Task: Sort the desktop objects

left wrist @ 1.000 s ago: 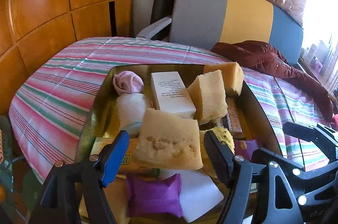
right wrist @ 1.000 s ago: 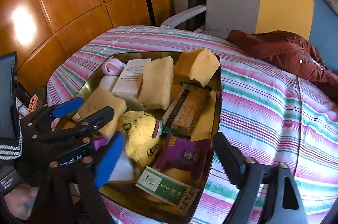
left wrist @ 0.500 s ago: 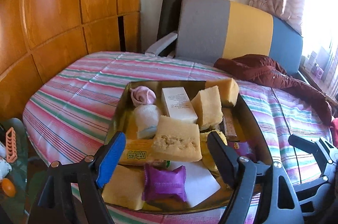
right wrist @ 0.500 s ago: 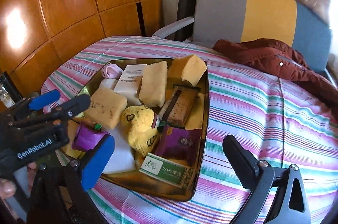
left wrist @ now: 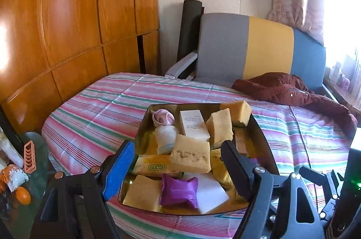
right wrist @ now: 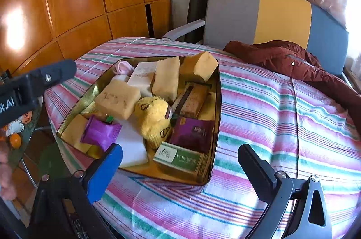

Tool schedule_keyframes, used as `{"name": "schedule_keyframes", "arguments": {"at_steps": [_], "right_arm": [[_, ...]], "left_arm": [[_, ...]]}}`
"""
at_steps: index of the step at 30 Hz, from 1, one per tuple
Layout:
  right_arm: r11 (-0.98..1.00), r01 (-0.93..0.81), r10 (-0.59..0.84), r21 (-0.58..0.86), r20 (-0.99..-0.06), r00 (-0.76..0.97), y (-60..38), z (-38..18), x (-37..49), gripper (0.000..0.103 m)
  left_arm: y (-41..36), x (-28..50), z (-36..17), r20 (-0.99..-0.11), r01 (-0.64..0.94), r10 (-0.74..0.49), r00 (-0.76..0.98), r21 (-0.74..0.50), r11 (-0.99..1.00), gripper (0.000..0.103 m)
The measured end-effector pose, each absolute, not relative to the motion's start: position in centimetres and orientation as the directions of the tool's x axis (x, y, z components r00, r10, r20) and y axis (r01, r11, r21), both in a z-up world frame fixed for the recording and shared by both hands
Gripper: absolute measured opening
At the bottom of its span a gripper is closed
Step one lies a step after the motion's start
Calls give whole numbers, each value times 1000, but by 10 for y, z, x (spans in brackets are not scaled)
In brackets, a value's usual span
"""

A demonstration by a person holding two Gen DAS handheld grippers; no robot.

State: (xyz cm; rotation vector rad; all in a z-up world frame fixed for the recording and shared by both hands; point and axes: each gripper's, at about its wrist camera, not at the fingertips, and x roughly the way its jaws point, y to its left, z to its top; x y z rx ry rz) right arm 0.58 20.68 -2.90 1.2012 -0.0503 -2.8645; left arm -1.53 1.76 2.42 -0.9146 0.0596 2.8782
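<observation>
On the striped tablecloth (right wrist: 270, 117) sits the gold metal tray (right wrist: 215, 117), crammed with the things to sort, and both tools hang above its near edge with nothing in them. Left gripper (left wrist: 178, 162), jaws spread wide after opening further in the last second, frames a tan sponge block (left wrist: 191, 156) that leans on a yellow snack bar (left wrist: 153, 168), but its pads touch neither. In front of that lie a purple sachet (left wrist: 179, 191) and a white pad (left wrist: 211, 192). Right gripper (right wrist: 180, 166), its jaws just opened out to full stretch, is empty too, with the green-and-white box (right wrist: 178, 157) at the tray's near wall between its fingers in view. Just beyond: a yellow plush toy (right wrist: 154, 117), a dark purple packet (right wrist: 194, 133), two more sponge pieces (right wrist: 167, 78) standing near the far end.
</observation>
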Motion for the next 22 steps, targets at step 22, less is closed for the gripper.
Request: {"name": "schedule_keyframes", "arguments": {"at_steps": [22], "right_arm": [[-1000, 11, -13, 7, -701, -713, 201, -30, 19, 103]], "left_arm": [[16, -17, 10, -615, -146, 137, -776, -35, -989, 63]]}}
